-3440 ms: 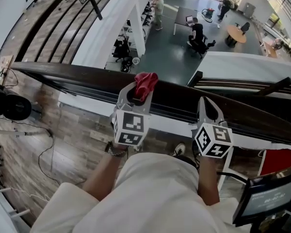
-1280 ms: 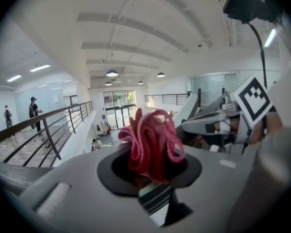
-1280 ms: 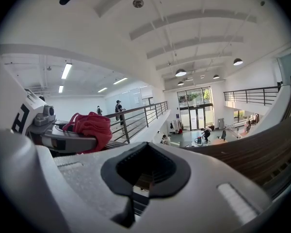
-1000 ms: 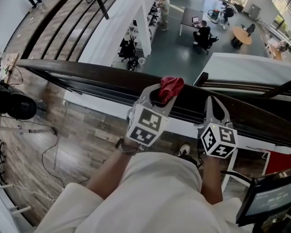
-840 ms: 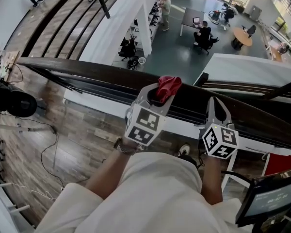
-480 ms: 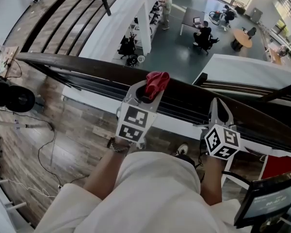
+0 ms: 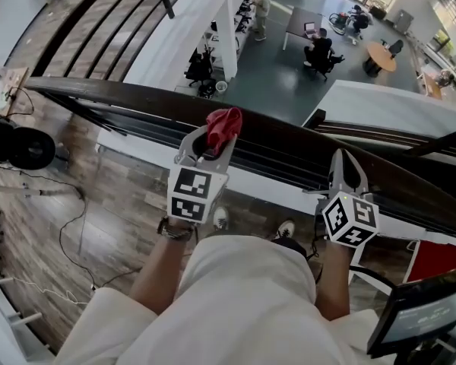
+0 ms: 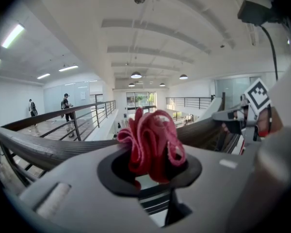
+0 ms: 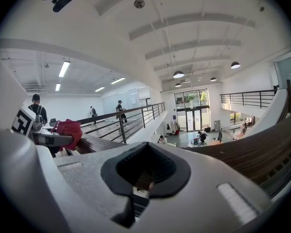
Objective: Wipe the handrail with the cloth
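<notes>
The left claw (image 7: 211,141) is clamped on a red cloth (image 7: 225,122). The cloth bunches out past the tips in soft, ruffled folds and lies over the top of the dark handrail (image 7: 121,97); whether it actually presses on the wood is hard to tell. The right claw (image 7: 343,162) is closed on nothing, at the rail's near edge further right. Only a pinch of fabric is held, so drag along the glossy, rounded wood could tug it free and drop it over the far edge into the hall (image 7: 289,67) below. A steep tilt would put hard grey plastic tips on the varnish.
</notes>
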Motion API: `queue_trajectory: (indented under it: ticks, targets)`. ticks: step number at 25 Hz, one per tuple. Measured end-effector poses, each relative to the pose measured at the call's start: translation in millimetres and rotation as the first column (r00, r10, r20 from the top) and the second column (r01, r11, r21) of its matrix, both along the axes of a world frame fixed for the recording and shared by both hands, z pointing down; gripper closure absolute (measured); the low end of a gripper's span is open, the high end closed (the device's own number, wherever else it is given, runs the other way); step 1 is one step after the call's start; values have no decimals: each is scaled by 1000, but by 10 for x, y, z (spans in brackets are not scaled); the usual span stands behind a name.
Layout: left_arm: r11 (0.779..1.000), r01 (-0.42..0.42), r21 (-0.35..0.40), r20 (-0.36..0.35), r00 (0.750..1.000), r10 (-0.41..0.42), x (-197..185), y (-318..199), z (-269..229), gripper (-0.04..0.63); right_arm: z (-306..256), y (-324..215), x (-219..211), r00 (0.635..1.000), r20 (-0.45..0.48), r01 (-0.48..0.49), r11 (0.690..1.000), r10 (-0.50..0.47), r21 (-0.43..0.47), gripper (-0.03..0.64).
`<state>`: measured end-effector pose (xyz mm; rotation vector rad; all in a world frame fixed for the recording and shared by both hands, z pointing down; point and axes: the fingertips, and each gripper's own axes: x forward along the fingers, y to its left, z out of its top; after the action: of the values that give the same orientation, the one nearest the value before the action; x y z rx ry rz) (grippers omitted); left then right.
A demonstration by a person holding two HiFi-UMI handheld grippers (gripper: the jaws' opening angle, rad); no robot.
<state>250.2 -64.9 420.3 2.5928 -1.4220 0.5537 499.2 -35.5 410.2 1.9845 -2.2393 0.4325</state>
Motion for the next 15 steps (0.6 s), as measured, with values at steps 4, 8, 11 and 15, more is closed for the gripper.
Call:
queue_trajectory:
  ticks: [4, 8, 11, 15]
  targets:
    - [999, 37, -12, 2, 999, -37, -50, 43, 66, 463, -17, -11, -24, 1000, 4, 16, 1000, -16, 1, 614]
    - [997, 68, -27, -4, 998, -68, -42, 69, 137, 464, 2, -17, -37, 999, 0, 40, 999, -40, -10, 614]
    - [996, 80, -32, 1, 997, -80, -57, 79, 189, 465, 18, -8, -90, 998, -2, 71, 997, -71, -16, 614]
    - [996, 86, -32, 3, 996, -86, 5, 97, 227, 465, 13, 17, -128, 991, -31, 126, 992, -127, -7, 614]
